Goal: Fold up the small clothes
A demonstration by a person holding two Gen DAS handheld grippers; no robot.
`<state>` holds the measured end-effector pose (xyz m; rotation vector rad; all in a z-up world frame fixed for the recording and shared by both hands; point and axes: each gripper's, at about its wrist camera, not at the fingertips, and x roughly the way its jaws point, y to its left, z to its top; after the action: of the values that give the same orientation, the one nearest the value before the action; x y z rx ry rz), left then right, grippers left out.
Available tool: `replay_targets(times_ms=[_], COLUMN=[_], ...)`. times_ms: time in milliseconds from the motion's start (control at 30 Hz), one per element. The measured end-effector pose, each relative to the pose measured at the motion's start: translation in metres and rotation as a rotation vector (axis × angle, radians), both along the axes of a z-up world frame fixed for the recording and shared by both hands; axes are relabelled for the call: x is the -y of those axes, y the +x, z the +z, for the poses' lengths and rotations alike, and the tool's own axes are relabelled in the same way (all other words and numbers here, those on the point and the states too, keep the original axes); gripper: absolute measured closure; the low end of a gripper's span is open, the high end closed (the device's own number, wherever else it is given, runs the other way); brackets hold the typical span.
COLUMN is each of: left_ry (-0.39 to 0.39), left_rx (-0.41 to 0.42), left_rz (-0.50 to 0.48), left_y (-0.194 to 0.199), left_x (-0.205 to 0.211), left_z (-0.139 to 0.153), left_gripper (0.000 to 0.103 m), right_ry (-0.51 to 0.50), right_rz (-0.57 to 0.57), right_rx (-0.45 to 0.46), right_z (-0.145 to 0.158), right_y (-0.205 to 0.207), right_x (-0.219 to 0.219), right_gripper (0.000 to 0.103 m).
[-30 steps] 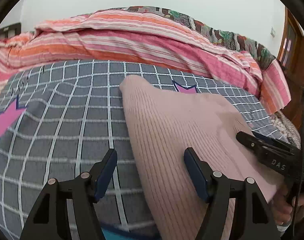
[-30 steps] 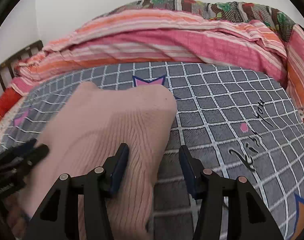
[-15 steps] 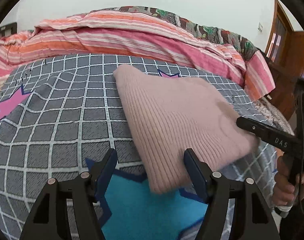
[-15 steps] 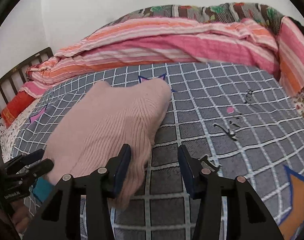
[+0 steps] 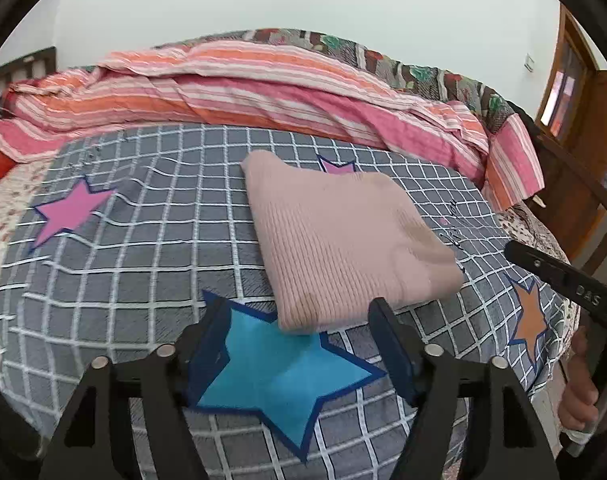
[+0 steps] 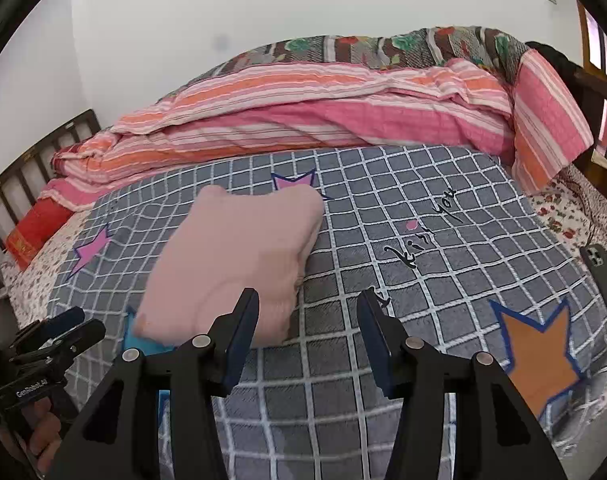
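A pale pink ribbed knit garment lies folded into a compact rectangle on the grey checked bedspread; it also shows in the right wrist view. My left gripper is open and empty, hovering just short of the garment's near edge, above a blue star patch. My right gripper is open and empty, off the garment's near right corner. Each gripper shows at the edge of the other's view: the right one, the left one.
A bunched pink and orange striped quilt lies along the far side of the bed. A dark phone lies at the bed's right edge. A wooden headboard is at the left, a wooden door at the right.
Both grippers have pulled back and up off the garment, which now lies whole in view. Both stayed open.
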<state>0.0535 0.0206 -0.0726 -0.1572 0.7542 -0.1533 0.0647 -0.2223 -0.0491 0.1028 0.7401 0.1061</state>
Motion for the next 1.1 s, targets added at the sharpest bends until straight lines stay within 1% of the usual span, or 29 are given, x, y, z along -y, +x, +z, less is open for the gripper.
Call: replay_targets(times_ms=[33,67,100,133,167,200,300,367,400,500,600,767,900,1100], left_ry=[0.005,0.015,0.023,0.031,0.041,0.051,0.067,0.070,0.073,0.102,0.115,0.124,0.109,0.111], left_rx=[0.001,0.000,0.000,0.005,0.015,0.025,0.045,0.047,0.048,0.064,0.070,0.072,0.070,0.071], left_rz=[0.005,0.009,0.013,0.017,0.026,0.037,0.061,0.067,0.067,0.084,0.093,0.095,0.092,0.093], left_y=[-0.004,-0.009,-0.012,-0.016,-0.021,-0.026,-0.039,-0.044,-0.046,-0.054,-0.057,-0.060,-0.061,-0.062], left_x=[0.001,0.003,0.004,0.004,0.005,0.005,0.007,0.007,0.007,0.009,0.011,0.015,0.015,0.016], left_z=[0.005,0.011,0.015,0.020,0.026,0.031,0.045,0.049,0.051,0.056,0.059,0.061,0.061,0.061], left_gripper=[0.032,0.031,0.030,0.028,0.026,0.025,0.021,0.019,0.017,0.015,0.010,0.009,0.009,0.009], right_ry=[-0.006,-0.022,-0.033,-0.041,-0.041,-0.040,-0.067,-0.064,-0.054,-0.064,-0.071,-0.081,-0.080,-0.079], right_rz=[0.001,-0.008,-0.016,-0.019,-0.010,-0.003,0.021,0.036,0.037,0.022,0.013,-0.007,-0.016,-0.027], right_rx=[-0.002,0.000,0.007,0.018,0.040,0.055,0.072,0.062,0.060,0.063,0.073,0.087,0.092,0.096], right_z=[0.004,0.010,0.013,0.017,0.021,0.024,0.030,0.031,0.032,0.034,0.037,0.039,0.040,0.041], right_y=[-0.003,-0.009,-0.013,-0.019,-0.027,-0.033,-0.047,-0.051,-0.055,-0.061,-0.067,-0.074,-0.078,-0.078], right_x=[-0.001,-0.002,-0.003,-0.005,-0.006,-0.007,-0.012,-0.013,-0.012,-0.011,-0.010,-0.006,-0.005,-0.002], right_gripper=[0.053,0.050,0.041,0.036,0.024,0.016,0.010,0.009,0.009,0.009,0.009,0.009,0.009,0.009])
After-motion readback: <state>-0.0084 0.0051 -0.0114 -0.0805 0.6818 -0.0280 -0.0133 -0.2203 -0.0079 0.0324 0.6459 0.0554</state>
